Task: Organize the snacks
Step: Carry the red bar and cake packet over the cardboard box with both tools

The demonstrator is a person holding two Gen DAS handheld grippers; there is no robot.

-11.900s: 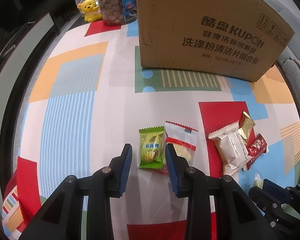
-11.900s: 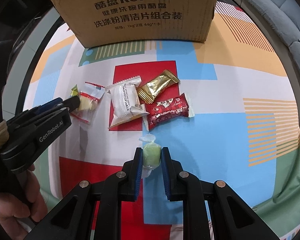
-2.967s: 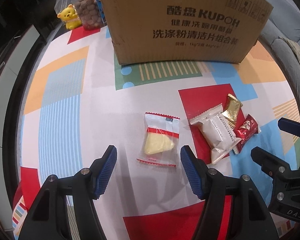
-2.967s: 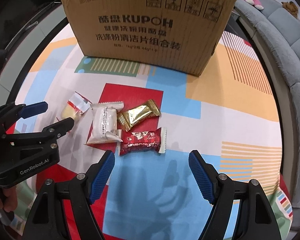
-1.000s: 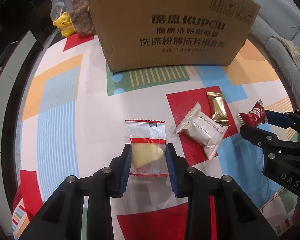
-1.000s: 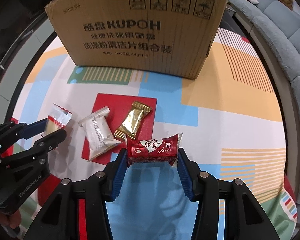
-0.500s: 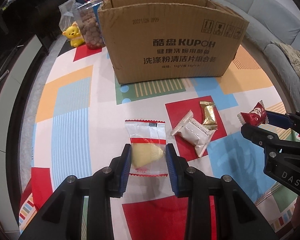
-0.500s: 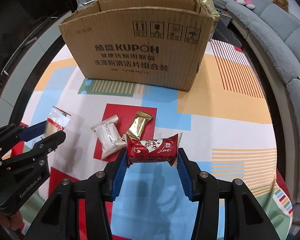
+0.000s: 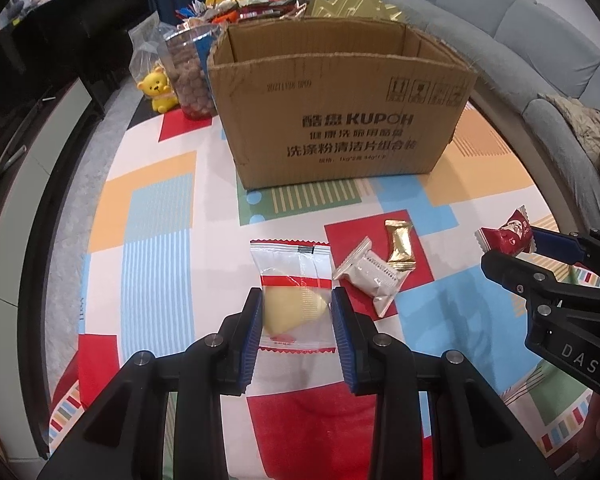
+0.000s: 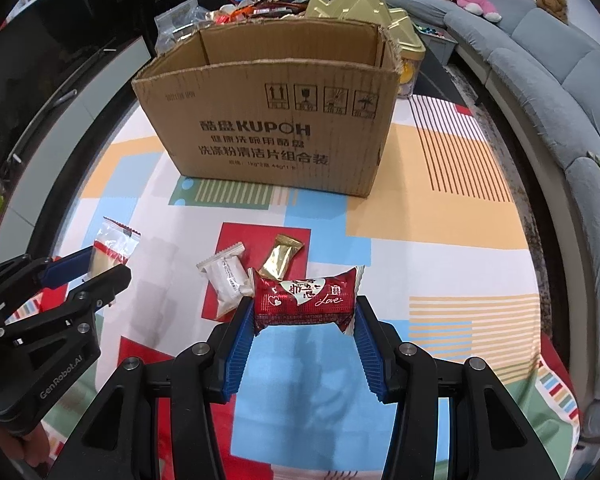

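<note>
While clamped, tools around snacks.

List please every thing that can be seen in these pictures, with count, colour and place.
cardboard box: one, brown, open top, far side of the mat
clear packet: one, yellow piece inside, in the left tool
red packet: one, red, in the right tool
white packet: one, white, on the mat's red square
gold packet: one, gold, beside the white packet
bear toy: one, yellow, left of the box
jar: one, clear, brown balls inside
sofa: one, grey, right side
left tool: black, blue pads
right tool: black, blue pads
</note>
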